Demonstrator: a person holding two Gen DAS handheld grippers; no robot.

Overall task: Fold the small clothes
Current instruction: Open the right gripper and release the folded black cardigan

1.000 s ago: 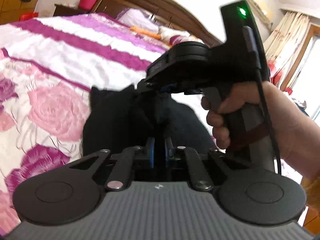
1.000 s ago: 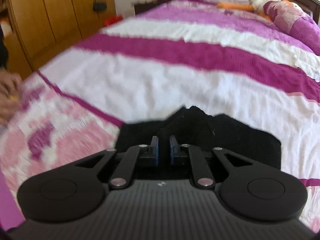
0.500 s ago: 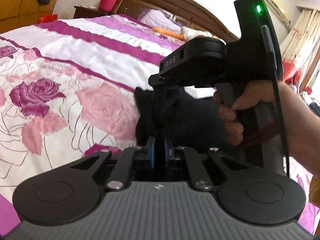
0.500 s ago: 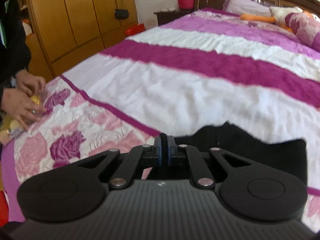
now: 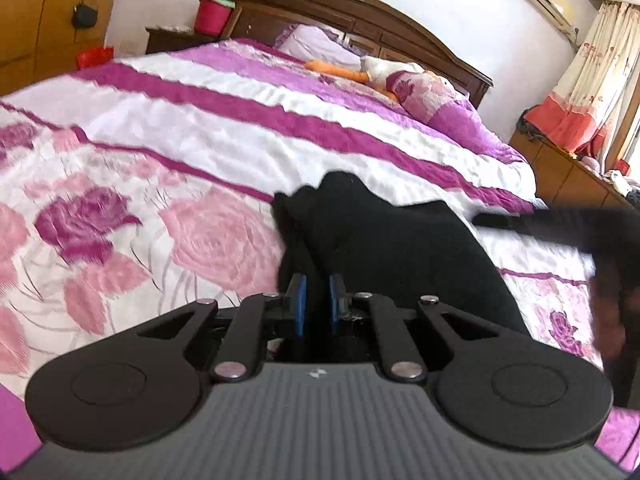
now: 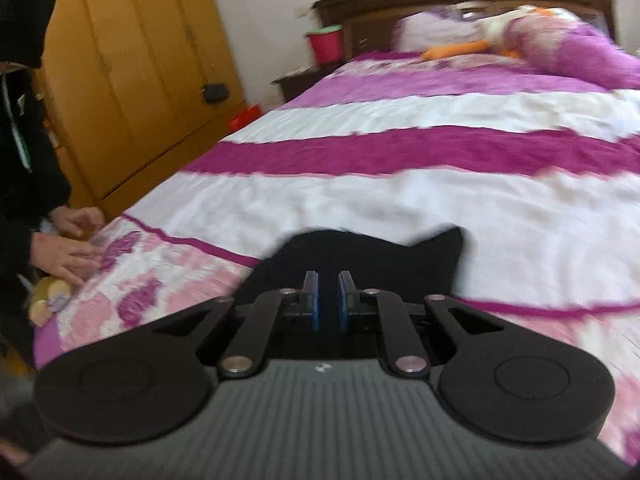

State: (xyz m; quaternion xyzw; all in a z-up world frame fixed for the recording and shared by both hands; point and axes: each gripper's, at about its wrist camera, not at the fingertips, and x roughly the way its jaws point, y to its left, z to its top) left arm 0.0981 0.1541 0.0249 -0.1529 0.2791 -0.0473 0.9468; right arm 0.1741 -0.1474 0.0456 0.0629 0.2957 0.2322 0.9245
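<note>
Small black fabric garment (image 5: 384,240) is lying bunched on the floral bedspread (image 5: 180,152), left gripper (image 5: 316,300) pinching its near fold, right gripper (image 6: 328,294) parting slightly, apparently empty: one-sided hold is risking a skewed fold.

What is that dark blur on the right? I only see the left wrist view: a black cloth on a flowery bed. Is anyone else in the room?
Observer: Yes. The right wrist view shows a person in a black hooded top at the bed's edge, with both hands on the bedspread.
Operator: Are they holding something?
Observer: A small yellowish thing lies right by their hands, but it is too blurred to identify.
Operator: And the blur?
Observer: Probably the right gripper. In its own view its blue pads stand slightly apart over the black garment. I cannot tell whether they pinch it.
</note>
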